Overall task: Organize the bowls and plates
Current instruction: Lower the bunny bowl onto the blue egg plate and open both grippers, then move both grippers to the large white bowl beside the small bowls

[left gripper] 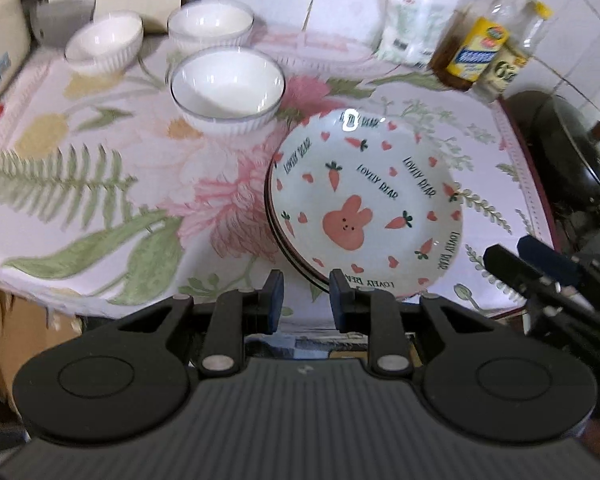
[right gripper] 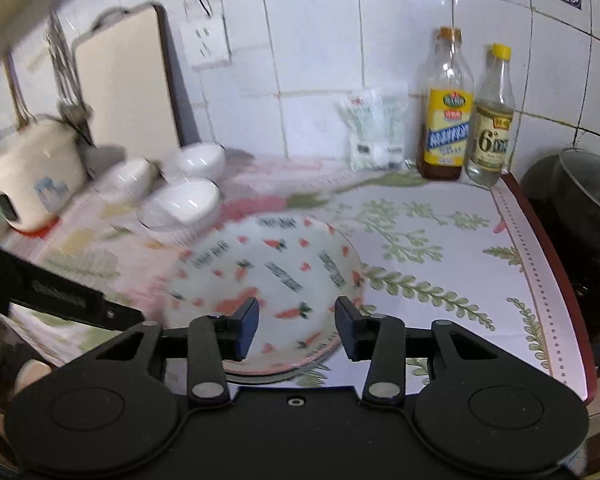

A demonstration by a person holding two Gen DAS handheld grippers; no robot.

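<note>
- White wall tiles (right gripper: 320,60) backed a counter (left gripper: 100,168) under a floral cloth.
- Stacked carrot-print plates (left gripper: 364,204) lay near its front edge, three white bowls (left gripper: 227,88) grouped behind them.
- Left gripper (left gripper: 306,300) hovered at the plates' near rim, jaws narrowly parted, empty.
- Right gripper (right gripper: 297,326) hung over the plates, jaws apart, gripping nothing.

Left gripper (left gripper: 306,300) tilted steeply downward, jaws a narrow gap apart, nothing clamped between the blue-padded fingertips (left gripper: 274,300). Right gripper (right gripper: 296,328) angled down more gently, jaws parted wider, empty too. In the left wrist view, right gripper (left gripper: 540,268) just alongside at the right edge, probably level with its neighbour.
</note>
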